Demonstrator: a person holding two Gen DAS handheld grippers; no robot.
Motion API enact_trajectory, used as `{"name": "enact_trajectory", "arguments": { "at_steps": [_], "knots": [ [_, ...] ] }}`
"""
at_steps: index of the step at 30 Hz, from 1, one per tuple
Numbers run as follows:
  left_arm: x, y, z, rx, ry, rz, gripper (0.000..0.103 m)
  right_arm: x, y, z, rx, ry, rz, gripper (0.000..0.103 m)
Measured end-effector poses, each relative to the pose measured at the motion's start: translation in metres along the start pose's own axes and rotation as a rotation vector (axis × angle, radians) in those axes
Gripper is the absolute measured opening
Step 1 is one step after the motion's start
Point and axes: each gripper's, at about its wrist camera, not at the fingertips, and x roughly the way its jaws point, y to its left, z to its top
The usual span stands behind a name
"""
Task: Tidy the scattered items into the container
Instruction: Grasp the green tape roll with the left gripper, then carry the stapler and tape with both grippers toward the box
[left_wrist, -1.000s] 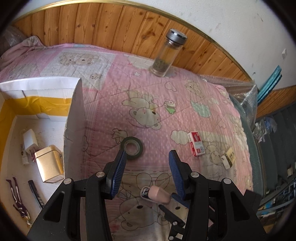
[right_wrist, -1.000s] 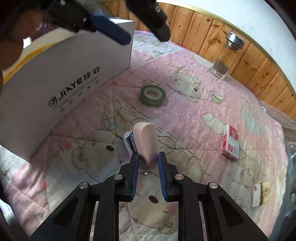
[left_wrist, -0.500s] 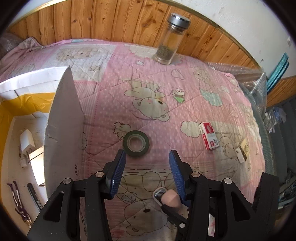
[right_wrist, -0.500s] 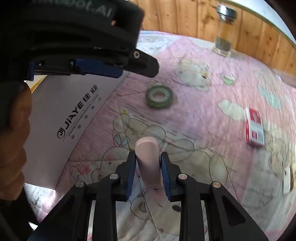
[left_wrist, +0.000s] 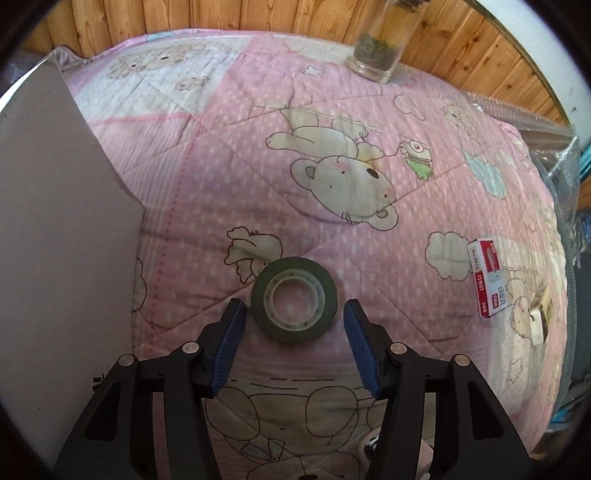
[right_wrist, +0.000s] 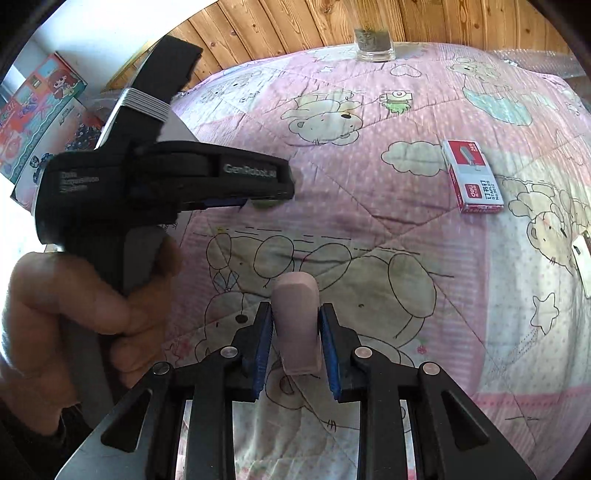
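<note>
A dark green tape roll (left_wrist: 294, 299) lies flat on the pink quilt. My left gripper (left_wrist: 294, 317) is open, its blue fingertips on either side of the roll's near half, close above the quilt. My right gripper (right_wrist: 295, 321) is shut on a pink stapler (right_wrist: 296, 325) and holds it above the quilt. The white cardboard box's wall (left_wrist: 55, 229) stands at the left; its inside is hidden. The left gripper's body (right_wrist: 166, 177) fills the left of the right wrist view and hides most of the tape roll.
A red and white staples box (left_wrist: 487, 282) (right_wrist: 472, 177) and a small white tag (left_wrist: 537, 325) lie on the quilt at right. A glass jar (left_wrist: 380, 48) stands at the far edge by the wooden wall. Colourful boxes (right_wrist: 37, 110) sit beyond the bed.
My left gripper has moved forward and down from beside the box, so its open fingers now flank the tape roll. My right gripper has kept hold of the pink stapler and swung right.
</note>
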Motion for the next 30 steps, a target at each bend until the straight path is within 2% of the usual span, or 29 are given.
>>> {"name": "enact_trajectory", "arguments": {
  "at_steps": [3, 6, 7, 8, 9, 11, 15, 30],
  "knots": [
    [0.001, -0.003, 0.0, 0.004, -0.012, 0.014, 0.062, 0.004, 0.001, 0.003, 0.008, 0.009, 0.001, 0.027],
    [0.0, -0.009, -0.004, 0.061, -0.026, 0.042, 0.063, 0.005, 0.003, 0.001, 0.005, 0.014, 0.002, 0.027],
    [0.0, -0.01, -0.005, 0.079, -0.033, 0.048, 0.061, 0.005, 0.004, 0.001, 0.003, 0.013, 0.0, 0.027],
    [-0.001, -0.011, -0.006, 0.094, -0.04, 0.062, 0.049, 0.005, 0.005, 0.001, 0.0, 0.012, 0.0, 0.027],
    [-0.003, -0.011, -0.007, 0.105, -0.051, 0.07, 0.049, 0.006, 0.005, 0.002, -0.001, 0.01, 0.001, 0.027],
    [-0.005, -0.01, -0.006, 0.096, -0.061, 0.041, 0.049, 0.006, 0.006, 0.003, 0.0, 0.006, 0.002, 0.027],
    [-0.018, -0.012, -0.005, 0.112, -0.1, 0.047, 0.049, 0.005, 0.006, 0.005, 0.006, -0.001, 0.007, 0.027],
    [-0.084, -0.001, -0.013, 0.07, -0.176, -0.072, 0.049, -0.008, 0.005, 0.015, 0.028, -0.072, 0.009, 0.027]
  ]
}}
